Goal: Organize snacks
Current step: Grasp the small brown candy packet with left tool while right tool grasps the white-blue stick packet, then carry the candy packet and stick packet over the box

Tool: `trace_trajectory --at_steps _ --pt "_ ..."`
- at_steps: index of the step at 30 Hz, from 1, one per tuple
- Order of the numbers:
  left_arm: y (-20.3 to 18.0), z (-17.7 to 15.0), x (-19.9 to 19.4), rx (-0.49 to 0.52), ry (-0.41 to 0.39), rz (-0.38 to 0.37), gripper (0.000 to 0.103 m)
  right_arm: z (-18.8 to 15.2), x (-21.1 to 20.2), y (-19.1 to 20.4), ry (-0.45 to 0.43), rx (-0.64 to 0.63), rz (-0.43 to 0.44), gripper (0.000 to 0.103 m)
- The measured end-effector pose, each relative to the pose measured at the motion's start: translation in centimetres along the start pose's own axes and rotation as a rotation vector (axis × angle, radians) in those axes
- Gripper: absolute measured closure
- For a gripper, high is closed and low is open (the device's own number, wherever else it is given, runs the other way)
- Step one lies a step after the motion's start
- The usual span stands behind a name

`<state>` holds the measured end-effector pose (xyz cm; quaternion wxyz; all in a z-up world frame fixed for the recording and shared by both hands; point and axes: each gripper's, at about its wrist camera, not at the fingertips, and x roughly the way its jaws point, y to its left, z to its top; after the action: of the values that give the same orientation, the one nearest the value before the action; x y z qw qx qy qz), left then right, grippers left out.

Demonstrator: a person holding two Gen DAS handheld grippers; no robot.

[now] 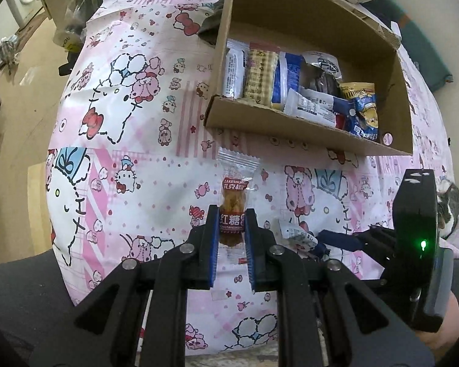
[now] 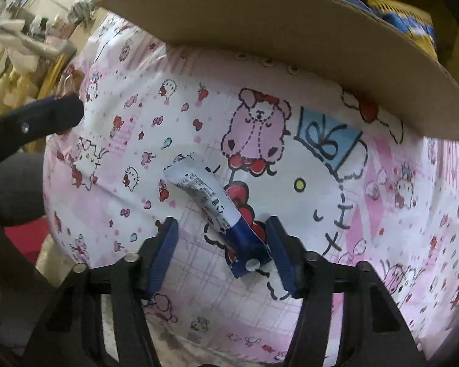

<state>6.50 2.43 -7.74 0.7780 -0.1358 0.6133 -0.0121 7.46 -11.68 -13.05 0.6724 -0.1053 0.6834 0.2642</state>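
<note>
L tongs [image 1: 232,229] pinched clear red-labelled brown-snack packet [image 1: 235,189], lower end hidden. R tongs [image 2: 222,238] spread around blue-white sachet [image 2: 220,214], far pad touching. Cardboard box [image 1: 290,128] cut off.

Matt cardboard box [image 1: 306,131], glossy plastic wrapper [image 1: 233,189], printed cloth [image 1: 122,122]

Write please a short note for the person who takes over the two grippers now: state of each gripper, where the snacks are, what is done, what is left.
Left gripper: shut on the brown-sugar snack packet, held above the patterned cloth.
Right gripper: jaws open around the blue-and-white packet, which lies on the cloth; one pad is near its blue end, not yet a grip.
Cardboard box: stands on the cloth beyond both grippers, already holding several packets.
Left to do: close on the blue-and-white packet, then bring both packets to the box.
</note>
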Motion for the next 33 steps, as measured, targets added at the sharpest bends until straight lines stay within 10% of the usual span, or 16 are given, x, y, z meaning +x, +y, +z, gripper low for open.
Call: trace_trajectory --at_steps 1,20,33 --pt "0.0 0.0 0.0 0.002 -0.001 -0.001 0.09 -0.1 -0.2 0.4 -0.007 -0.023 0.015 0.085" --pt "-0.4 0.0 -1.7 0.011 -0.075 -0.029 0.09 -0.6 -9.9 -3.2 -0.316 0.166 0.217 0.085" --pt "-3.1 6.3 -5.4 0.063 -0.199 -0.031 0.09 2.0 -15.9 -7.2 -0.517 0.276 0.219 0.085"
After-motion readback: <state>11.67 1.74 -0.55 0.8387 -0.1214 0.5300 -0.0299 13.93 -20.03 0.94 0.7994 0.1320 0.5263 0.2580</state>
